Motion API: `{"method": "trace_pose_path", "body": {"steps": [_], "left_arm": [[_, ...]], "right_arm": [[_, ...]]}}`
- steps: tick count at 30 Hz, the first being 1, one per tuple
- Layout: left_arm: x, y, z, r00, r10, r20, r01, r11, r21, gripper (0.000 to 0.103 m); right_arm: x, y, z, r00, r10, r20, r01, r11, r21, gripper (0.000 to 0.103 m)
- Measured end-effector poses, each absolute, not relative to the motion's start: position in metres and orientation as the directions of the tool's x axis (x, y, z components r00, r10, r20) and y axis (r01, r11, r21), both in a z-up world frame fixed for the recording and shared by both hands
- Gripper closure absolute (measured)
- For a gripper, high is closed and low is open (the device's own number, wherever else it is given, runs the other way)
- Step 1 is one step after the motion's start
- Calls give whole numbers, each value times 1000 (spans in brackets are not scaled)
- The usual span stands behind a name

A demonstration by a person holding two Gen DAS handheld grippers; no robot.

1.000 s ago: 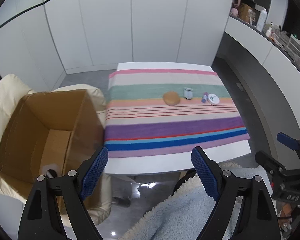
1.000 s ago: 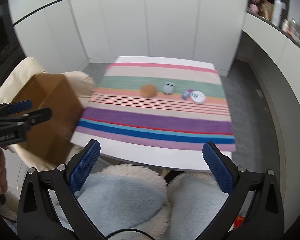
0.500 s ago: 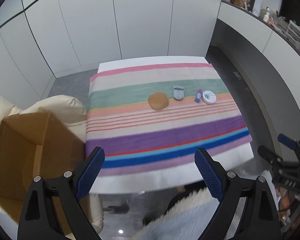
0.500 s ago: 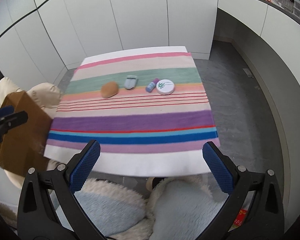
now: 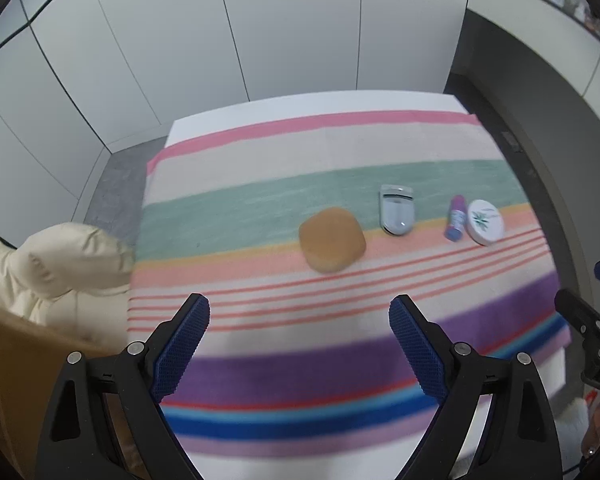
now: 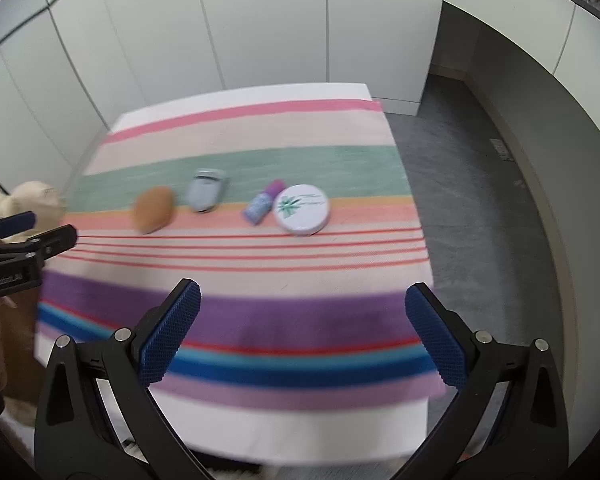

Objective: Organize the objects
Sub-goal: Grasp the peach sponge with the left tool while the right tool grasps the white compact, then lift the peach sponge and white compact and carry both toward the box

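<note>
Your left gripper (image 5: 299,322) hangs with its jaws wide apart and nothing between them, above the near stripes of the striped cloth (image 5: 260,184). Your right gripper (image 6: 302,312) is likewise spread and empty over the same cloth. Take the brown sponge (image 5: 332,239) as your landmark: just to its right lies the grey eyelash curler (image 5: 396,215), further right the purple tube (image 5: 455,224), and touching or nearly touching that, the round white tin (image 5: 485,227). Left of the sponge, off the cloth's edge, sit a cream cushion (image 5: 60,264) and a cardboard box (image 5: 16,360)
</note>
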State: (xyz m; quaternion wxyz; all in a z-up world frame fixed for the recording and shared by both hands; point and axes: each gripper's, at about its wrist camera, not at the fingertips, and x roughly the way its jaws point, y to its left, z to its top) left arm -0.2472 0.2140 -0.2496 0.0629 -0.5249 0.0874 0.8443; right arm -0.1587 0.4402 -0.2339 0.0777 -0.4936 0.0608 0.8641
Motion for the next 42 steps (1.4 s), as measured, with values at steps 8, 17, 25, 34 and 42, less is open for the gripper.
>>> {"method": "trace_pose_path", "body": {"steps": [8, 17, 25, 34, 42], "left_arm": [[-295, 231, -315, -388, 12, -922, -142, -989, 46, 11], [-325, 241, -342, -406, 15, -914, -88, -996, 23, 11], [-322, 252, -345, -459, 20, -888, -140, -989, 50, 48], [-319, 249, -330, -462, 47, -885, -160, -987, 31, 69], [-316, 246, -316, -460, 55, -886, -154, -988, 19, 71]], "right_arm": [[-215, 464, -299, -437, 68, -897, -193, -981, 20, 0], [-255, 461, -329, -444, 86, -892, -164, -986, -14, 0], [-261, 439, -329, -487, 93, -869, -92, -994, -55, 43], [-263, 440, -327, -478, 96, -873, -96, -994, -57, 43], [-254, 438, -306, -497, 80, -864, -92, -995, -39, 43]]}}
